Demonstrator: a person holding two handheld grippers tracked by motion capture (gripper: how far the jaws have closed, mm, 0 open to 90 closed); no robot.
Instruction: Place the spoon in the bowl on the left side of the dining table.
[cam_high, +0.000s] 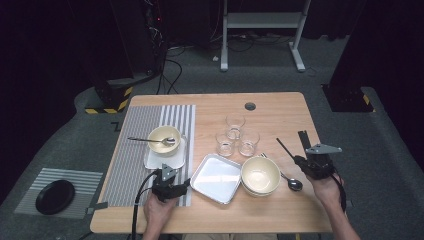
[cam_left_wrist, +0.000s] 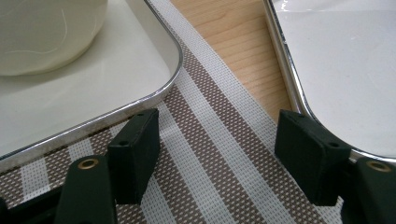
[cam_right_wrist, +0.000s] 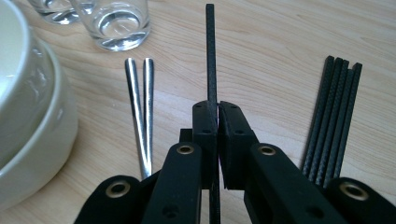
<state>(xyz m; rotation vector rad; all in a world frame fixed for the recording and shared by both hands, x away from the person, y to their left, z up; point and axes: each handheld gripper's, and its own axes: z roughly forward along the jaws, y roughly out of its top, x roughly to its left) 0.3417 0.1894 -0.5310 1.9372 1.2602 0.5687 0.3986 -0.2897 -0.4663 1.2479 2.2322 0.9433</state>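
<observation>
My right gripper (cam_high: 301, 161) (cam_right_wrist: 217, 121) is shut on a single thin black chopstick (cam_high: 286, 149) (cam_right_wrist: 210, 56), which sticks out forward above the wooden table (cam_high: 280, 107). More black chopsticks (cam_high: 303, 137) (cam_right_wrist: 334, 116) lie together on the table just to its right. My left gripper (cam_high: 181, 186) (cam_left_wrist: 217, 154) stands open low over the striped placemat (cam_high: 137, 150) (cam_left_wrist: 219, 140). Nothing is between its jaws. It sits between the corner of a tray carrying a bowl (cam_left_wrist: 116, 70) and an empty metal tray (cam_high: 216, 177) (cam_left_wrist: 345, 70).
A cream bowl with a spoon (cam_high: 164, 139) rests on the small tray. Stacked cream bowls (cam_high: 260, 175) (cam_right_wrist: 28, 116) stand beside two metal spoons (cam_high: 292, 184) (cam_right_wrist: 140, 107). Three glasses (cam_high: 235, 135) (cam_right_wrist: 114, 23) cluster mid-table. A black plate (cam_high: 55, 196) lies on a floor mat.
</observation>
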